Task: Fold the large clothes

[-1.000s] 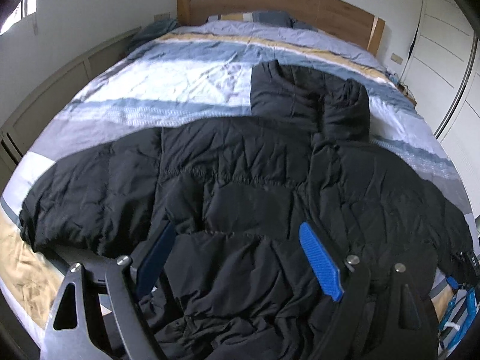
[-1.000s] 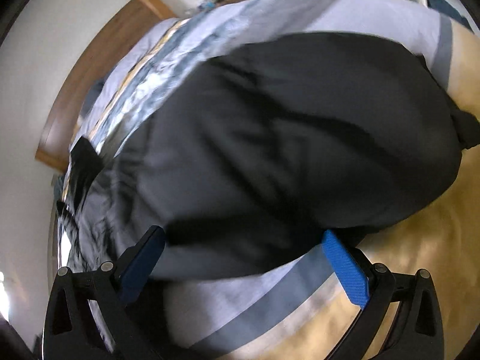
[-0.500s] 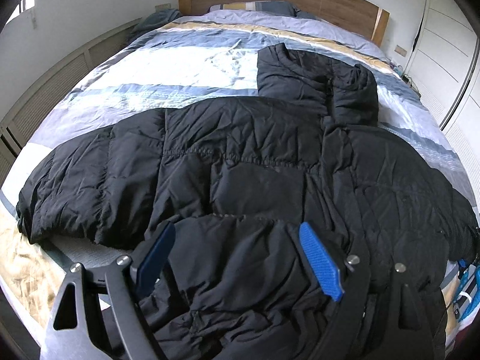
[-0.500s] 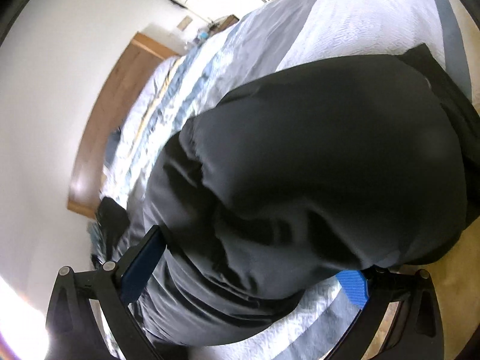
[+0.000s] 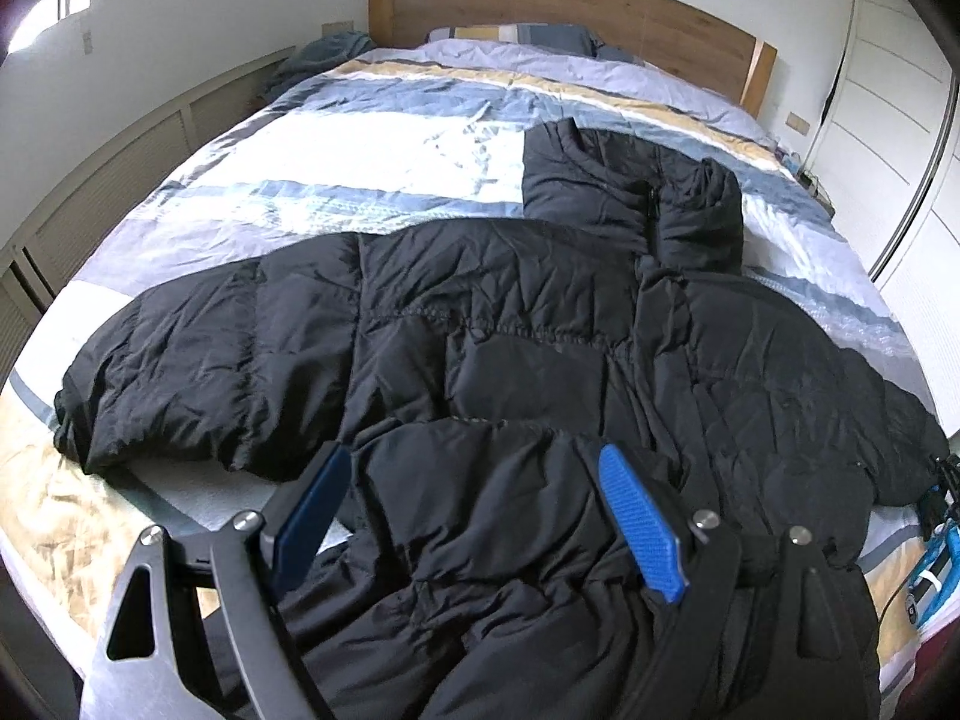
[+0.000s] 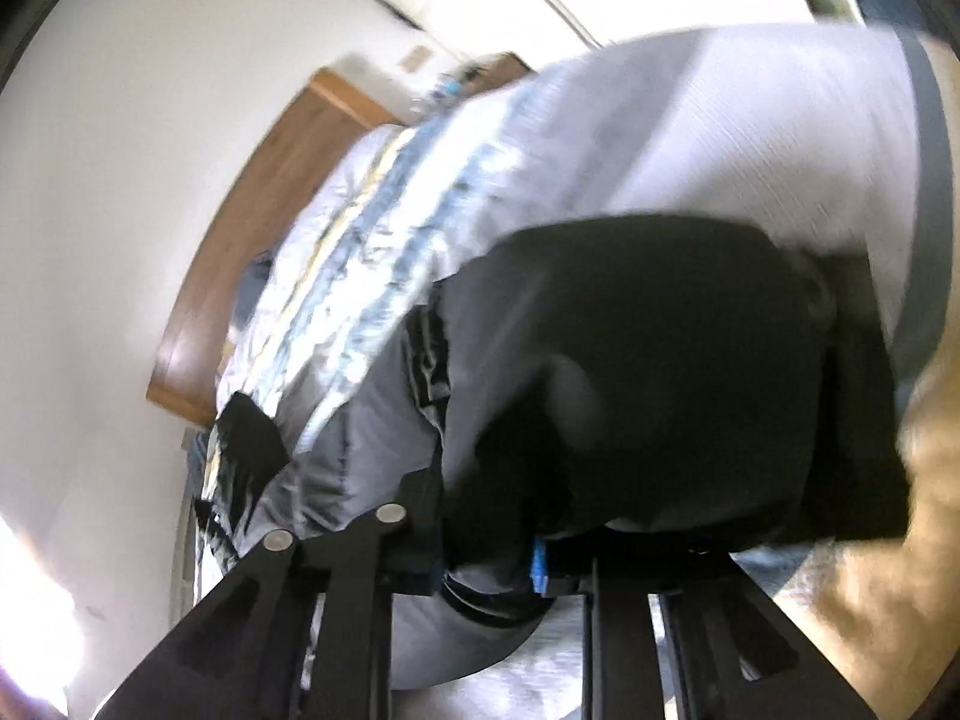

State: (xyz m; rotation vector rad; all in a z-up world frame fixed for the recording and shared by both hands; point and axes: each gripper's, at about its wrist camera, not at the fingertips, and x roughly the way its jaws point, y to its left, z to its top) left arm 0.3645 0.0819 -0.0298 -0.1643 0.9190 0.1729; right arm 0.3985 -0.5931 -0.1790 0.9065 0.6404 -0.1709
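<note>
A large black puffer jacket (image 5: 510,324) lies spread front-up across the striped bed, collar toward the headboard, one sleeve out to the left and one to the right. My left gripper (image 5: 480,516) is open above the jacket's hem, its blue pads apart over loose fabric. In the right wrist view my right gripper (image 6: 489,564) is shut on the jacket's right sleeve end (image 6: 648,384), the black fabric bunched between the jaws and filling the view; only a sliver of one blue pad shows. The right gripper also shows at the right edge of the left wrist view (image 5: 933,504).
The bed's striped duvet (image 5: 372,144) in white, blue, grey and tan runs back to a wooden headboard (image 5: 558,6) with pillows. A low cabinet wall stands on the left, white wardrobe doors (image 5: 888,138) on the right. The tan bed edge (image 5: 54,510) is at the near left.
My right gripper has closed from wide open onto the sleeve end and moved in close to it. My left gripper has stayed open and pulled back slightly, showing more of the bed.
</note>
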